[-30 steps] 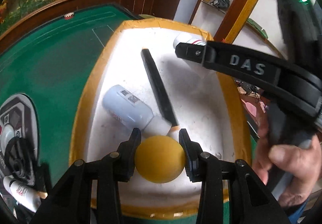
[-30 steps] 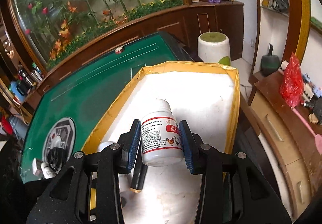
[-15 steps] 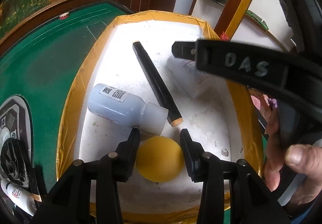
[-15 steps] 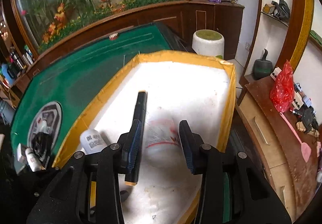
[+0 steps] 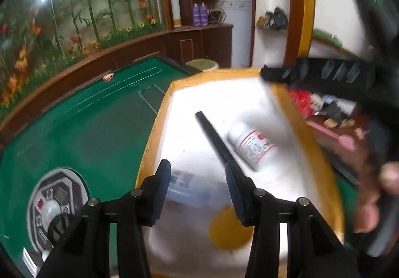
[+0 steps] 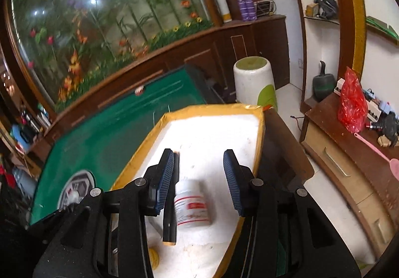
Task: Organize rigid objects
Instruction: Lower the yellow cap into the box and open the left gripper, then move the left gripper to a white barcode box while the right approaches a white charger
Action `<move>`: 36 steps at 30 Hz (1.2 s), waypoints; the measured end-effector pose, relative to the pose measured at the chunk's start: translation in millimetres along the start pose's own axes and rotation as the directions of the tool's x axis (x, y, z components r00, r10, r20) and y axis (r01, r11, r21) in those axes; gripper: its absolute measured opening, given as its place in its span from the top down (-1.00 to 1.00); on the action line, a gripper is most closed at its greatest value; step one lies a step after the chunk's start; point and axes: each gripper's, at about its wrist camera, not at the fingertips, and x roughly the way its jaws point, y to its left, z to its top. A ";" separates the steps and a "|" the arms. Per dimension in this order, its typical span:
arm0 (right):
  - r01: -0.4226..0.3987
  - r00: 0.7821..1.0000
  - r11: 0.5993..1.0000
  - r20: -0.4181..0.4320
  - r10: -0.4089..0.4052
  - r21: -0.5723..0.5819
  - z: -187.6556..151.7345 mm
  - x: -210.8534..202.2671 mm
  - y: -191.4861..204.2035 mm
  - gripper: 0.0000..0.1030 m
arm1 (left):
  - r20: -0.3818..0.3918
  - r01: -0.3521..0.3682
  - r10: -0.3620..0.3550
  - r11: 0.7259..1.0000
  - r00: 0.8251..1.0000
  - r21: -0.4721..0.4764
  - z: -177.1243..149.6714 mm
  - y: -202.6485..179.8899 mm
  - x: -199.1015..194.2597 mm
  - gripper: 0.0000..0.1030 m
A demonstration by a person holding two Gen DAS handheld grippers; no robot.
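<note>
A white tray with a yellow rim lies on the green table. In it lie a yellow ball, a pale blue bottle, a black stick and a white bottle with a red label. My left gripper is open and empty, raised above the blue bottle and ball. My right gripper is open and empty above the white bottle; it also shows in the left wrist view.
The green table spreads to the left, with a round grey panel near its front. A white stool stands beyond the tray. A wooden side cabinet with a red bag is at the right.
The left gripper opened, let go of the yellow ball and lifted back. The right gripper released the white bottle, which now lies in the tray, and drew up and back.
</note>
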 end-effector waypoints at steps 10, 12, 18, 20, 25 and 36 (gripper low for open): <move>0.032 0.998 0.999 0.053 -0.034 0.033 2.4 -7.3 -7.0 0.20 | -0.053 -0.046 0.048 0.998 0.997 0.045 -5.9 -23.8 8.6 0.10; 0.037 0.997 0.998 0.065 -0.040 0.059 3.6 -10.9 -14.1 0.20 | -0.073 -0.027 0.033 0.996 0.997 0.079 -15.6 -33.4 3.6 0.10; 0.082 0.993 0.993 0.083 -0.089 0.081 6.9 -20.4 -30.9 0.20 | -0.091 0.025 -0.019 0.998 0.996 0.065 -29.3 -40.1 -15.9 0.10; 0.076 0.994 0.992 0.074 -0.083 0.098 6.8 -19.9 -37.1 0.20 | -0.103 0.045 -0.039 0.998 0.994 0.053 -31.1 -38.5 -18.1 0.10; 0.080 0.994 0.991 0.062 -0.086 0.104 6.2 -15.9 -42.4 0.20 | -0.075 0.064 -0.064 0.998 0.995 0.005 -31.3 -30.8 -39.8 0.10; 0.094 0.993 0.994 0.070 -0.098 0.060 0.5 -11.4 -37.6 0.20 | -0.016 0.112 -0.114 0.991 0.993 -0.077 -67.9 9.5 -116.2 0.10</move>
